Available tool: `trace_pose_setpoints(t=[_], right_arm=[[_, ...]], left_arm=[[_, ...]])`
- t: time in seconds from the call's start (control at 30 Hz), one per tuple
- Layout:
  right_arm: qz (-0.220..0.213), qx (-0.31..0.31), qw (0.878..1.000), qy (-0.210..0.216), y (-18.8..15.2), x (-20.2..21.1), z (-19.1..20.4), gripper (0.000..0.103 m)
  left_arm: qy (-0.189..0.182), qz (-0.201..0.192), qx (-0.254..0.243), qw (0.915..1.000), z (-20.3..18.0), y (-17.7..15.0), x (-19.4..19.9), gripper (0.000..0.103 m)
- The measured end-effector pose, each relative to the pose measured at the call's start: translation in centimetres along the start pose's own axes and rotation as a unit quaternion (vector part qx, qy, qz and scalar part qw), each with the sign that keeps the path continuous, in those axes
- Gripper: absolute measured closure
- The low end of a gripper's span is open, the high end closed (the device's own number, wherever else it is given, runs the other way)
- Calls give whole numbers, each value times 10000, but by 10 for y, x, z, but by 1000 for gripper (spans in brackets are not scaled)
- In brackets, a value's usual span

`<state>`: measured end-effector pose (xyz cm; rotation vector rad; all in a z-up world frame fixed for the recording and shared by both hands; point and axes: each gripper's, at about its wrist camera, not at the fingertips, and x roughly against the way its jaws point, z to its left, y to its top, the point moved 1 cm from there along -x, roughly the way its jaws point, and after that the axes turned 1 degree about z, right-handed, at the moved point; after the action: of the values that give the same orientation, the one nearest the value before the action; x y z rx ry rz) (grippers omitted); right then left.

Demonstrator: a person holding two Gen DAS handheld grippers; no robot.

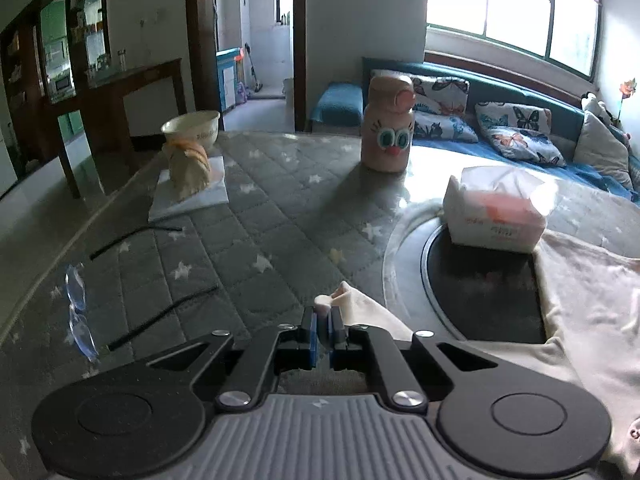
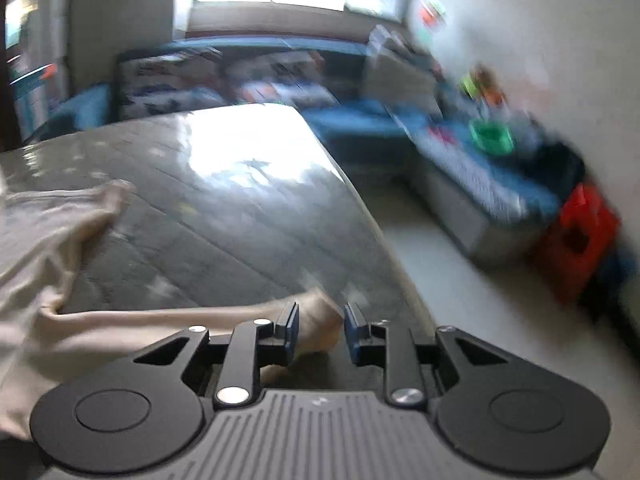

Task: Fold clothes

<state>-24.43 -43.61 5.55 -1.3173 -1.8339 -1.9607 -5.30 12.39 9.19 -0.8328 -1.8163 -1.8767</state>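
Note:
A cream garment (image 1: 592,312) lies on the grey star-quilted table (image 1: 256,216), spread to the right in the left wrist view. My left gripper (image 1: 323,322) is shut on a sleeve cuff (image 1: 332,300) of the garment, which sticks out past the fingertips. In the blurred right wrist view the same cream garment (image 2: 36,248) lies at the left, and one sleeve end (image 2: 316,320) reaches between the fingers of my right gripper (image 2: 320,330), which is open around it, near the table's right edge.
On the table stand a pink bottle with cartoon eyes (image 1: 387,124), a tissue pack (image 1: 496,212) on a round black inset (image 1: 480,288), a bowl (image 1: 192,130) over a bag on a white board, and glasses (image 1: 78,308). A blue sofa (image 1: 520,128) lies behind.

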Motion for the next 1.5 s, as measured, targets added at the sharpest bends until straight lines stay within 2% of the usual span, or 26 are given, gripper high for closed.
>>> trace_pose_setpoints(t=[0.1, 0.17, 0.23, 0.33, 0.47, 0.6, 0.67, 0.77, 0.9, 0.97, 1.03, 1.1, 1.23, 1.4, 1.47, 1.5], right_arm=[[42, 258, 9955, 915, 4, 6, 34, 76], [332, 315, 9866, 1567, 1, -3, 60, 76], [508, 422, 9797, 1893, -4, -14, 83, 76], [568, 651, 9787, 1864, -8, -25, 103, 76], [511, 698, 9787, 1860, -8, -20, 104, 75], [489, 582, 9806, 1807, -8, -20, 93, 74], [446, 469, 9823, 1755, -7, -17, 83, 70], [371, 318, 9862, 1584, -6, -15, 67, 68], [285, 102, 9910, 1302, -3, -13, 42, 64], [251, -21, 9932, 1133, -2, -14, 27, 63], [267, -103, 9949, 966, -2, -17, 15, 57], [280, -173, 9967, 737, -3, -22, 3, 52], [361, -449, 9971, 488, -7, -31, -16, 50], [527, -597, 9963, 310, -17, -39, -27, 46], [652, -628, 9950, 424, -21, -44, -27, 51], [687, -649, 9945, 457, -22, -45, -27, 59]], left_arm=[[-84, -34, 26, 10000, -3, 2, 5, 97], [-216, -90, -15, 9997, -13, 4, 11, 97], [-399, -166, -77, 9990, -25, 6, 20, 97], [-760, -260, -145, 9967, -49, 10, 35, 97], [-1417, -491, -417, 9878, -95, 12, 61, 97], [-2202, -570, -813, 9704, -157, 7, 78, 97], [-2550, -517, -1063, 9597, -192, 0, 80, 97], [-2825, -343, -1527, 9464, -240, -15, 77, 96], [-2892, 30, -1820, 9398, -276, -37, 62, 85], [-2851, 119, -1949, 9384, -282, -45, 58, 74], [-2771, 205, -2055, 9384, -282, -53, 54, 51], [-2624, 255, -2120, 9410, -281, -58, 49, 49], [-2401, 371, -2197, 9448, -266, -67, 43, 36], [-2189, 542, -2245, 9480, -251, -76, 34, 33], [-2145, 607, -2227, 9491, -249, -79, 30, 33], [-2122, 626, -2222, 9496, -248, -80, 29, 33]])
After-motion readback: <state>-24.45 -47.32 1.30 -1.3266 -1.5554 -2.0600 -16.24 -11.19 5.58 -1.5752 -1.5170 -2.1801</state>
